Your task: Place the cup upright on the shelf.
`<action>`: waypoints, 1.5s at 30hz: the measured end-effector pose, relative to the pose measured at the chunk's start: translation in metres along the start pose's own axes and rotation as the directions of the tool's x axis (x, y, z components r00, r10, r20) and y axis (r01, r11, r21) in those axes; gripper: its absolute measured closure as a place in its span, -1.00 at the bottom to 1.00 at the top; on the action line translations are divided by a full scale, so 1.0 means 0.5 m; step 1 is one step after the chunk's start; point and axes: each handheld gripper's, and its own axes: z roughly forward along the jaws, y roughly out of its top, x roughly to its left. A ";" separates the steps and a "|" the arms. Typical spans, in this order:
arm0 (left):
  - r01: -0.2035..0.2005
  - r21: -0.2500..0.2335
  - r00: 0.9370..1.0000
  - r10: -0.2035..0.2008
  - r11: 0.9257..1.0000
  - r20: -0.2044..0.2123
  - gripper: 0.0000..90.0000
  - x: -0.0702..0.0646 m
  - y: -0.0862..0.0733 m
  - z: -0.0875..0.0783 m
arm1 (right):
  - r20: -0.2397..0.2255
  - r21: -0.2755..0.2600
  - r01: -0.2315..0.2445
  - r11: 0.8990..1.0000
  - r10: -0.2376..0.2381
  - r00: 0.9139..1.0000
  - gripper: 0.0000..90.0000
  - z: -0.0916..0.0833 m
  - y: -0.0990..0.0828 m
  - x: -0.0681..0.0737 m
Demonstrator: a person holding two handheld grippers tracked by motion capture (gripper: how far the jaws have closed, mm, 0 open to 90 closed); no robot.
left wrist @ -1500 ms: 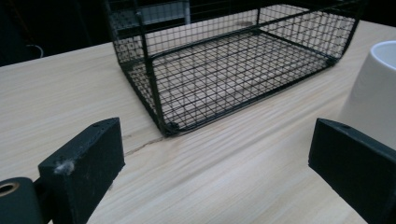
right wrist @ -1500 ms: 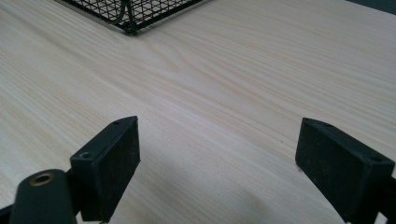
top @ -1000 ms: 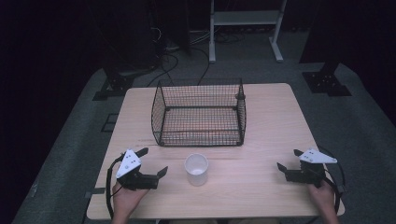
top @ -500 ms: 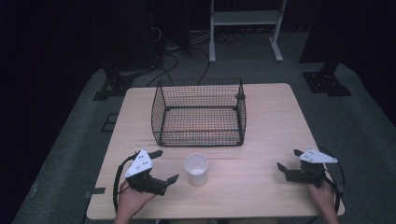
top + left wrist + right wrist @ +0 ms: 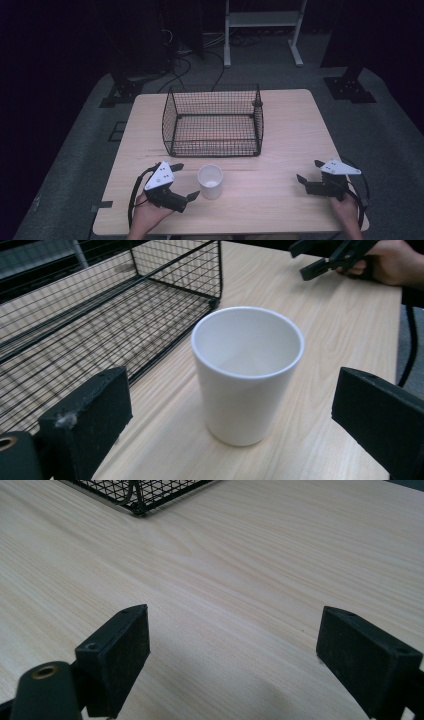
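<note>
Closer now, left gripper (image 5: 183, 180) flanks the upright, empty white cup (image 5: 248, 371).

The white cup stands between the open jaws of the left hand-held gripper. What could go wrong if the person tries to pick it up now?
1. The cup is upright and empty, so it looks light; if one jaw of the left hand-held gripper touches first, it may tip or slide.
2. The wire basket stands close behind the cup; a push forward could knock the cup against it.
3. The cup's smooth, tapered wall might slip down in a weak grip.
</note>
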 end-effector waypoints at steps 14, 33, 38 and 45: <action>-0.009 0.074 0.999 0.005 0.997 0.053 -0.96 -0.009 0.000 0.042 | 0.000 -0.001 0.000 1.000 0.000 1.000 -0.71 0.000 0.000 0.000; -0.014 0.180 0.997 -0.001 0.984 0.079 -0.96 0.001 0.002 0.106 | -0.001 -0.003 0.000 1.000 0.000 1.000 -0.71 -0.001 0.000 0.000; -0.020 0.207 0.996 0.002 0.978 0.088 -0.95 -0.001 0.007 0.125 | -0.003 -0.003 0.000 1.000 0.000 1.000 -0.71 -0.001 0.000 -0.001; -0.024 0.237 0.993 -0.004 0.971 0.114 -0.88 0.001 0.014 0.142 | -0.003 -0.005 -0.002 1.000 0.002 1.000 -0.71 -0.001 0.000 -0.001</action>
